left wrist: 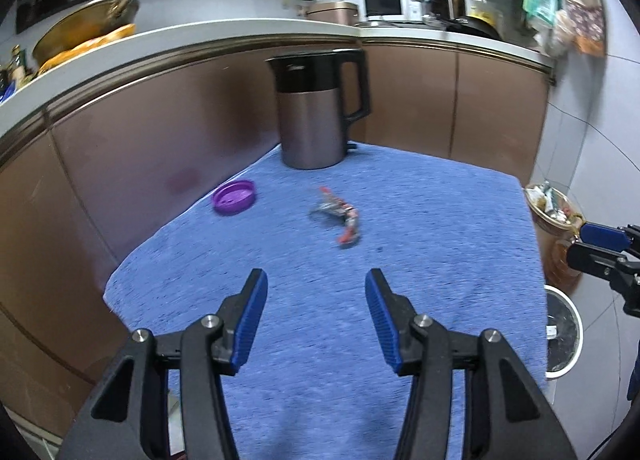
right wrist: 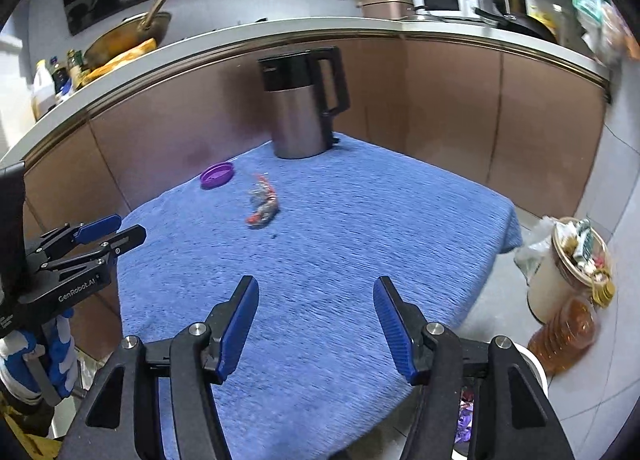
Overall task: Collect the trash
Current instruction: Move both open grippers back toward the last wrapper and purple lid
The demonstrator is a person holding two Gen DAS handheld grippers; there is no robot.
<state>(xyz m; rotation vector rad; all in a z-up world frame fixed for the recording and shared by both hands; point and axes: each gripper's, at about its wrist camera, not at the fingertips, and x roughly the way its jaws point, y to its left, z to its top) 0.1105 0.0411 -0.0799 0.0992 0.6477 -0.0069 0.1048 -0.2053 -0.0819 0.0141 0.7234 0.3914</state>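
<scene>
Both tongs hang over the near part of a blue cloth (left wrist: 400, 188), jaws parted and nothing between them. The left tongs (left wrist: 316, 280) point almost straight at the trash; the right tongs (right wrist: 316, 286) sit further toward the cloth's right edge, with the trash ahead and to their left. In each wrist view the other tool shows at the side, the right one (left wrist: 600, 238) at the far right of the left view and the left one (right wrist: 96, 230) at the far left of the right view, so the two are held side by side but well apart, probably so that either can go in without fouling the other.

Ahead of both lies the crumpled wrapper (left wrist: 340, 216), red and silvery (blurred, so what it once held I cannot tell), flat on the cloth and well short of the fingers. Just beyond it and to the left sits a purple lid (left wrist: 234, 197), near the cloth's left edge. Further still, at the far corner, a steel kettle (left wrist: 314, 108) stands upright, likely pushed back to leave working room.

Off to the right of the right tongs, on the floor beside the cloth, a bin (right wrist: 576, 264) is heaped with rubbish, presumably where the wrapper belongs. Nothing is picked up yet.
</scene>
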